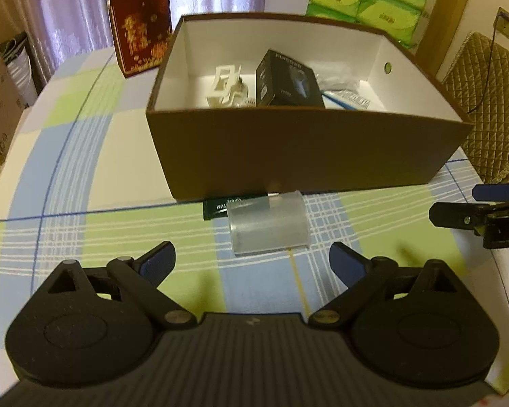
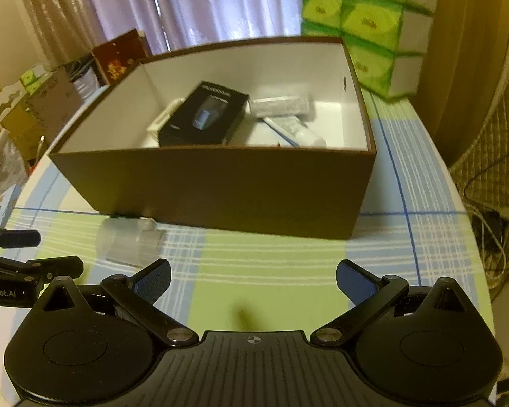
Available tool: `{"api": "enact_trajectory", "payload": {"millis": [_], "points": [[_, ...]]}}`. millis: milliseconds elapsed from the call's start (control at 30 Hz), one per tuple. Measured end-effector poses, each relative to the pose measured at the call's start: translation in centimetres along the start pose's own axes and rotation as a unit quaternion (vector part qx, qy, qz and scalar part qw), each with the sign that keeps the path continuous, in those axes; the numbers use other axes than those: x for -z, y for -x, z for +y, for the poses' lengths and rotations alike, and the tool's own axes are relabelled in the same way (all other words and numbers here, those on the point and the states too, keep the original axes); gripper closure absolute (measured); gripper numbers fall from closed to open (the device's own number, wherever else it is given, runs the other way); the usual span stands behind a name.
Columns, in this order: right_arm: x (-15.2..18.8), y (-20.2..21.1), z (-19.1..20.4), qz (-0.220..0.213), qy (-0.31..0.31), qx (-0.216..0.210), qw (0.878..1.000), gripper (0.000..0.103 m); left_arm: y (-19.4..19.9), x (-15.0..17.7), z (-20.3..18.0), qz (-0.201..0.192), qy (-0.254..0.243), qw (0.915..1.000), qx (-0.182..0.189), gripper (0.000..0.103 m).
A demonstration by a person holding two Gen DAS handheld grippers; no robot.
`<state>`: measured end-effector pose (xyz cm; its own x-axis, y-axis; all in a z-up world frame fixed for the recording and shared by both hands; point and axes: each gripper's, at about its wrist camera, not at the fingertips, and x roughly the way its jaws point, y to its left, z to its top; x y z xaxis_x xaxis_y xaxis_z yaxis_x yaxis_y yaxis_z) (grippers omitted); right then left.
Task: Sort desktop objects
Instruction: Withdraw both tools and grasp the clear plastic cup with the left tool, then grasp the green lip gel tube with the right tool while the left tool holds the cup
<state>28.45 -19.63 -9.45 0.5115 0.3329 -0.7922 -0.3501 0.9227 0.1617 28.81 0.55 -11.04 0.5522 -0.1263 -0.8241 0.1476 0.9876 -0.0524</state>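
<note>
A brown box [image 1: 302, 149] with a white inside stands on the checked tablecloth; in the right wrist view the brown box [image 2: 220, 186] fills the middle. Inside lie a black carton [image 1: 288, 79], a white plastic piece [image 1: 225, 83] and a tube [image 1: 347, 98]. A clear plastic container [image 1: 269, 222] lies on its side before the box, over a dark green card [image 1: 220, 207]. My left gripper [image 1: 252, 264] is open just short of the container. My right gripper [image 2: 252, 279] is open over bare cloth, with the clear container [image 2: 129, 239] to its left.
A dark red gift box [image 1: 140, 27] stands behind the brown box at left. Green tissue packs [image 2: 370, 17] are stacked at back right. A quilted chair [image 1: 492, 101] sits past the table's right edge, cardboard boxes [image 2: 37, 108] past the left.
</note>
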Motion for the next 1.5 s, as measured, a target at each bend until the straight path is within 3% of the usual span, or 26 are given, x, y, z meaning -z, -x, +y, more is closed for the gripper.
{"api": "enact_trajectory", "payload": {"millis": [733, 900, 1200, 1500], "points": [[0.2, -3.7, -1.7, 0.034, -0.033, 0.022, 0.999, 0.002, -6.9, -1.1, -1.6, 0.028, -0.012, 0.9995, 0.001, 0.009], [0.3, -3.9, -1.8, 0.038, -0.038, 0.024, 0.998, 0.002, -7.7, -1.0, -2.1, 0.023, -0.032, 0.9992, -0.008, 0.026], [0.6, -3.7, -1.1, 0.04, -0.036, 0.02, 0.998, 0.002, -6.7, 0.6, -1.7, 0.01, -0.057, 0.9981, -0.02, 0.031], [1.4, -5.2, 2.9, 0.049, -0.003, -0.016, 0.999, 0.002, -4.3, 2.6, 3.4, 0.011, -0.018, 0.9971, -0.072, 0.031]]}}
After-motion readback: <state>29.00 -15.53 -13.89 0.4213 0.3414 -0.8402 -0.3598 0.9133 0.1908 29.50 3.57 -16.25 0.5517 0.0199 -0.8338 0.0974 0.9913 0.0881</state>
